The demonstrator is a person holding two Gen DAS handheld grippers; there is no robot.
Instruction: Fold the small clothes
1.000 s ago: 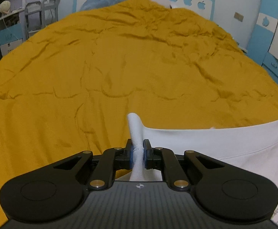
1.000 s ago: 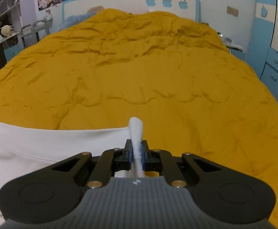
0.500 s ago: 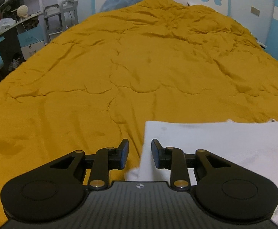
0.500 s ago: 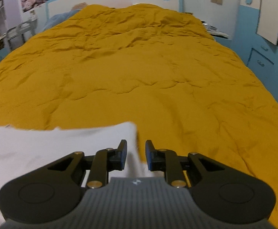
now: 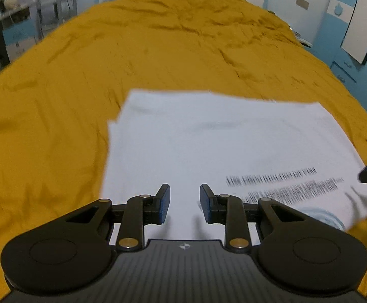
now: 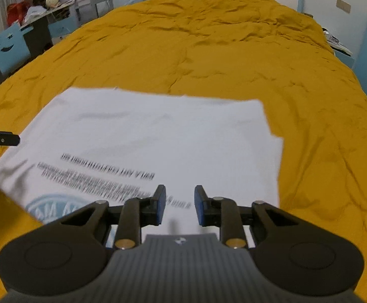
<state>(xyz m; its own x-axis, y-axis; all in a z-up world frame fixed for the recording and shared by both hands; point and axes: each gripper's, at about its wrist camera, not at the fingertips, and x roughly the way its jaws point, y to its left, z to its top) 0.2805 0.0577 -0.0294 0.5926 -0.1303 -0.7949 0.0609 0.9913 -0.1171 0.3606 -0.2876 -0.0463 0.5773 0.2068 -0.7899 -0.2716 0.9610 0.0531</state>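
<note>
Now both grippers, left [image 5: 185,203] and right [image 6: 179,204], have let go of the white shirt [image 5: 223,146]; fingers narrowly apart, the right's opening. Shirt lies folded on the bed [image 5: 57,101], toward 12 o'clock.

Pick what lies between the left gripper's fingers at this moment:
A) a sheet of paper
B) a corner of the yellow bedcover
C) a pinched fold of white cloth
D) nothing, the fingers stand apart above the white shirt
D: the left gripper shows an empty gap, with the white shirt lying flat on the bedcover below.

Bed with wrinkled mustard quilt [image 5: 158,58], folded white T-shirt [image 5: 208,139] lying flat
</note>
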